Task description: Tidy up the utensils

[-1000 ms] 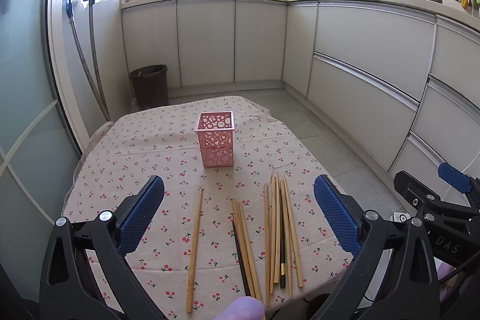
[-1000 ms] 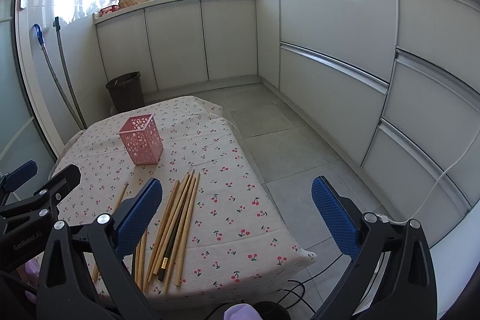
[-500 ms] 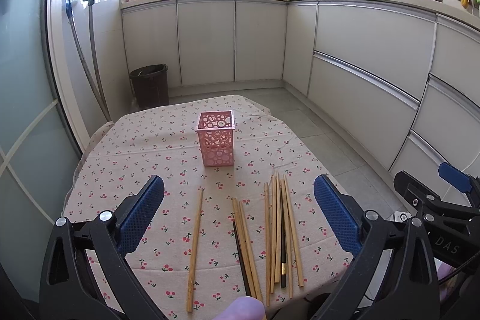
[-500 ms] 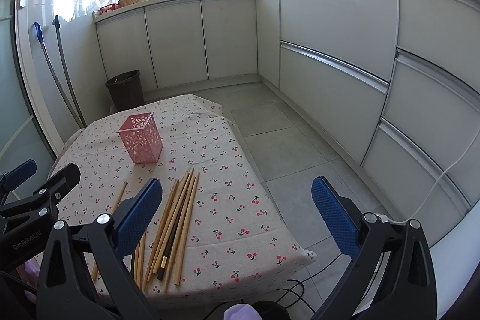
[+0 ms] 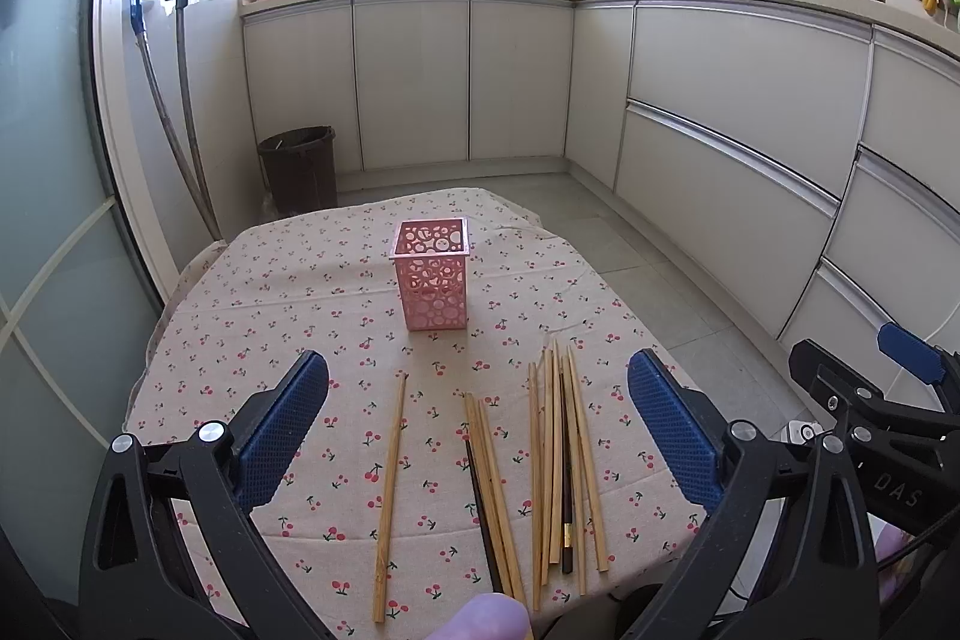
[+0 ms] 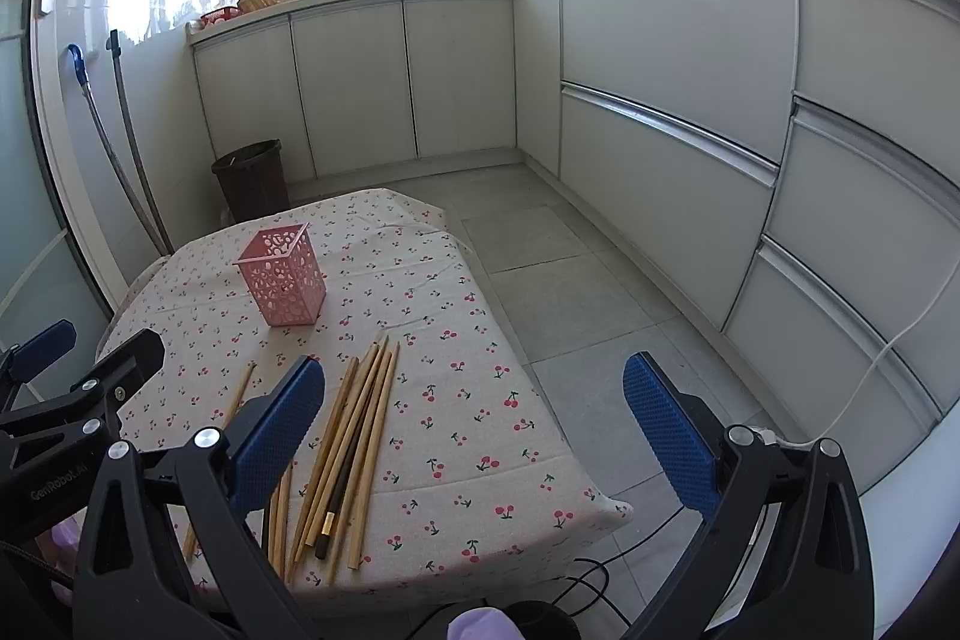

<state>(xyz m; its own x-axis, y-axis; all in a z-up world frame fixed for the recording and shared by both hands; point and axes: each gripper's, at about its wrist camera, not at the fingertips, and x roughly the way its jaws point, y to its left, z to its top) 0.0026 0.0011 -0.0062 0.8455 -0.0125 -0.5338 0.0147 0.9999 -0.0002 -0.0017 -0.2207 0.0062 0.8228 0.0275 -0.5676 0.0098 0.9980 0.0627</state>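
Both claws wide open, nothing held: left gripper (image 5: 478,421) hovers over the near half of the table (image 5: 252,292), right gripper (image 6: 474,427) sits further right with its right finger out past the table edge over the floor (image 6: 576,280). Change over the last second: essentially none. Both views match the earlier frames, no chopstick has shifted, neither gripper has advanced. Read: task hasn't started, this is a pre-grasp pause. Pink perforated holder (image 5: 431,280) stands upright mid-table, looks empty, well apart from the chopsticks. Chopsticks all lie flat near the front edge, roughly pointing at the holder: single wooden chopstick (image 5: 390,490) alone on the left, small wooden bunch with a dark one (image 5: 489,490) in the middle, bigger bundle (image 5: 561,460) on the right with one dark gold-banded stick in it. In the right wrist view that bundle (image 6: 354,448) lies just beside the left finger. Likely first pick: the lone stick for the left claw, since it's isolated. Bundled ones touch and overlap, so a pinch there may drag neighbours. Thin sticks flat on cloth, so low approach needed.
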